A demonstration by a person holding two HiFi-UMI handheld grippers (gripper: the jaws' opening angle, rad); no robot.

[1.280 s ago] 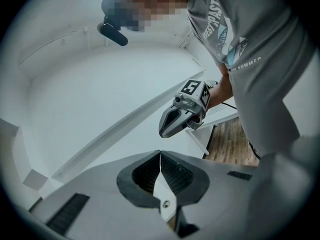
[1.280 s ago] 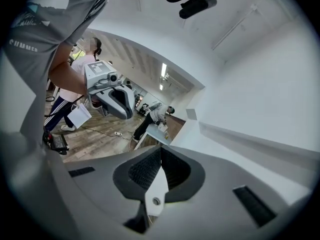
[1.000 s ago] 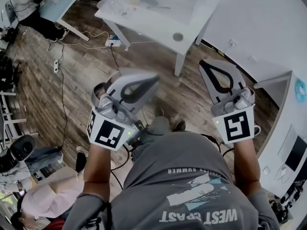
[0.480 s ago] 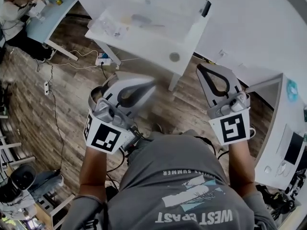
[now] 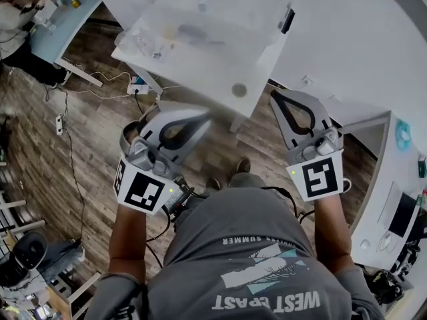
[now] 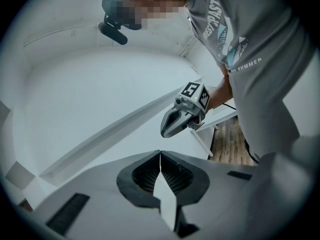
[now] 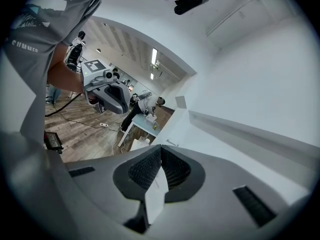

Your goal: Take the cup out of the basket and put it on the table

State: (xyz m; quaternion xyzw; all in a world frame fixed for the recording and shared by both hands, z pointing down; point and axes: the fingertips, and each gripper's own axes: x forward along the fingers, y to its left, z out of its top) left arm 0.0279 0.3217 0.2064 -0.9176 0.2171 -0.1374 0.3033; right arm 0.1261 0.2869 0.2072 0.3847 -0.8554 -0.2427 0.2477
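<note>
Both grippers are held in front of the person's body above the wooden floor. In the head view my left gripper points toward a white table, its jaws shut with nothing between them. My right gripper is near the table's corner, also shut and empty. On the table stands a clear, blurred container; I cannot make out a cup or a basket. The left gripper view shows closed jaws against a white wall, with the right gripper beyond. In the right gripper view the jaws meet too.
A power strip with cables lies on the floor left of the table. A light blue desk stands at the upper left. White furniture runs along the right edge. A small round disc sits near the table's front corner.
The table has come closer and larger in the head view as the person walks toward it. Both grippers have travelled along with the body, jaws staying closed.
</note>
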